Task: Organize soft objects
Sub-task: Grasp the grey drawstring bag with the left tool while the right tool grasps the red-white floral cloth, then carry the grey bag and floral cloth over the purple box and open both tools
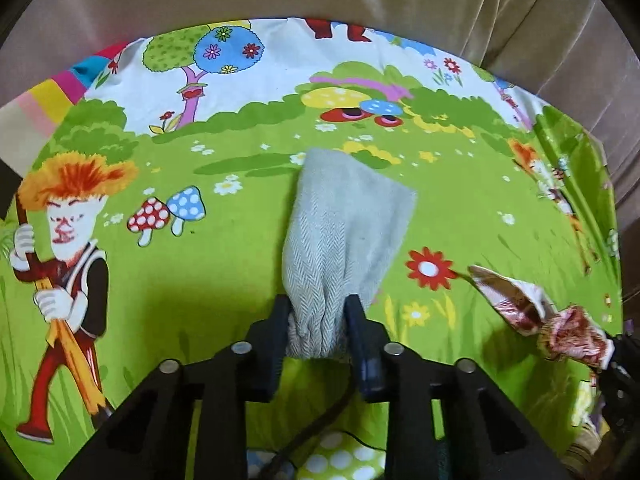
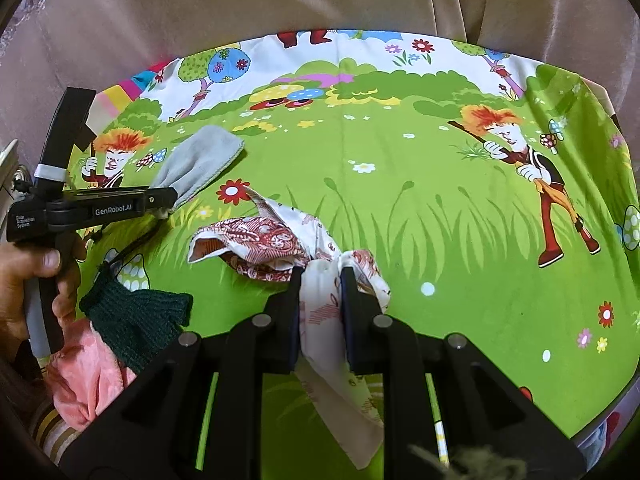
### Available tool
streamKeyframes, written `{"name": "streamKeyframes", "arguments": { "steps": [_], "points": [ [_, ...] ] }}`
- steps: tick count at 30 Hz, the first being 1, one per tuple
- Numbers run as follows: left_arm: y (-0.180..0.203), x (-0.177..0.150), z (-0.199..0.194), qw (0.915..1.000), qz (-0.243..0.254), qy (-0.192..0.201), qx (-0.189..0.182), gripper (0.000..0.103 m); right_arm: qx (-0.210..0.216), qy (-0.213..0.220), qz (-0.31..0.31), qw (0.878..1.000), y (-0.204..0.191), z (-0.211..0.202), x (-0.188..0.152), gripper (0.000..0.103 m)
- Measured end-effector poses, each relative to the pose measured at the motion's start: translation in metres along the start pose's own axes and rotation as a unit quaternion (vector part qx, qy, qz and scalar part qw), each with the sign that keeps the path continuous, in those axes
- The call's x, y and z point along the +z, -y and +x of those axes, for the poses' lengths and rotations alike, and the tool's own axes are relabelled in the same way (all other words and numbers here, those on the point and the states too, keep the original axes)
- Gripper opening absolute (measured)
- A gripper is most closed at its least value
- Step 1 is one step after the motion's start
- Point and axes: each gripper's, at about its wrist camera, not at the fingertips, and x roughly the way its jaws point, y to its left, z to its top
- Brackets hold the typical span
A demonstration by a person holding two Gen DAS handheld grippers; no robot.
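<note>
Two tongs (image 1: 316,316) (image 2: 320,284) each pinch one cloth (image 1: 340,232) (image 2: 320,312).

A cartoon-print sheet (image 2: 400,200) covers the surface; what is under it can't be told. On it, a grey cloth (image 1: 344,232) stretches ahead from the left fingers (image 1: 280,320). A red-patterned cloth (image 2: 260,244) spreads left of the right fingers (image 2: 294,300). Nearer, further left, lie a dark green knit (image 2: 136,320) and a pink cloth (image 2: 88,376).
</note>
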Motion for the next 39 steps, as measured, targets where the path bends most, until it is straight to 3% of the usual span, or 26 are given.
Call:
{"name": "streamKeyframes", "arguments": {
  "steps": [9, 21, 31, 39],
  "points": [
    [0.018, -0.024, -0.047, 0.9978, -0.033, 0.019, -0.054, 0.024, -0.005, 0.012, -0.002, 1.000, 0.001, -0.025, -0.009, 0.021],
    [0.066, -0.084, -0.135, 0.9878, -0.068, 0.071, -0.121, 0.024, -0.002, 0.033, 0.016, 0.999, 0.014, -0.077, -0.040, 0.021],
    [0.114, -0.128, -0.165, 0.9838, -0.067, 0.073, -0.149, 0.024, -0.004, 0.048, 0.046, 0.998, 0.050, -0.135, -0.083, 0.021],
    [0.169, -0.149, -0.178, 0.9840, -0.026, 0.061, -0.166, 0.024, -0.027, 0.059, 0.077, 0.995, 0.098, -0.178, -0.119, 0.021]
  ]
}}
